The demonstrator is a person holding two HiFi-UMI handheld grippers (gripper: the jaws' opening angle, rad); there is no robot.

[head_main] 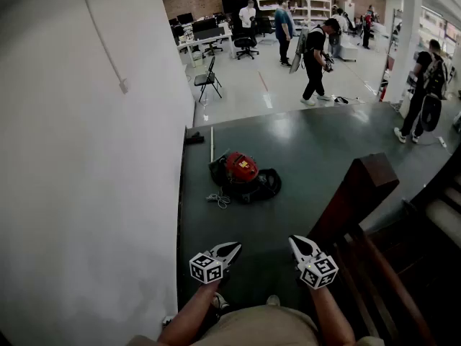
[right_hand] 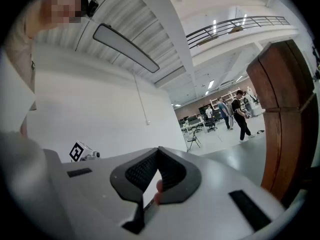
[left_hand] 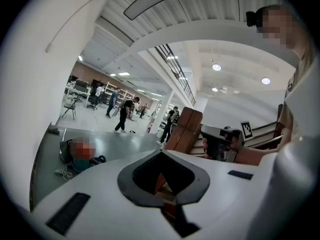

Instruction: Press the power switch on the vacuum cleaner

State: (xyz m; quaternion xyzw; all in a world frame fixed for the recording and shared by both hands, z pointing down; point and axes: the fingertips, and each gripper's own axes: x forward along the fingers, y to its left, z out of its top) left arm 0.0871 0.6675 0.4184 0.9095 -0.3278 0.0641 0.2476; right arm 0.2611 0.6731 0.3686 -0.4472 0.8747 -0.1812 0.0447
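Observation:
The vacuum cleaner (head_main: 242, 174), red on top with a black body and hose, lies on the dark green floor ahead of me. It also shows small at the lower left of the left gripper view (left_hand: 80, 152). Its switch is too small to make out. My left gripper (head_main: 225, 251) and right gripper (head_main: 300, 248) are held low in front of my body, well short of the vacuum cleaner. Both are shut with nothing between the jaws, which meet at the tips in the left gripper view (left_hand: 161, 153) and the right gripper view (right_hand: 158, 149).
A white wall (head_main: 86, 193) runs along the left. A brown wooden stair post (head_main: 360, 193) and steps rise at the right. A coiled cord (head_main: 218, 200) and a thin white rod (head_main: 212, 144) lie by the vacuum cleaner. Beyond stand a black chair (head_main: 209, 79) and several people.

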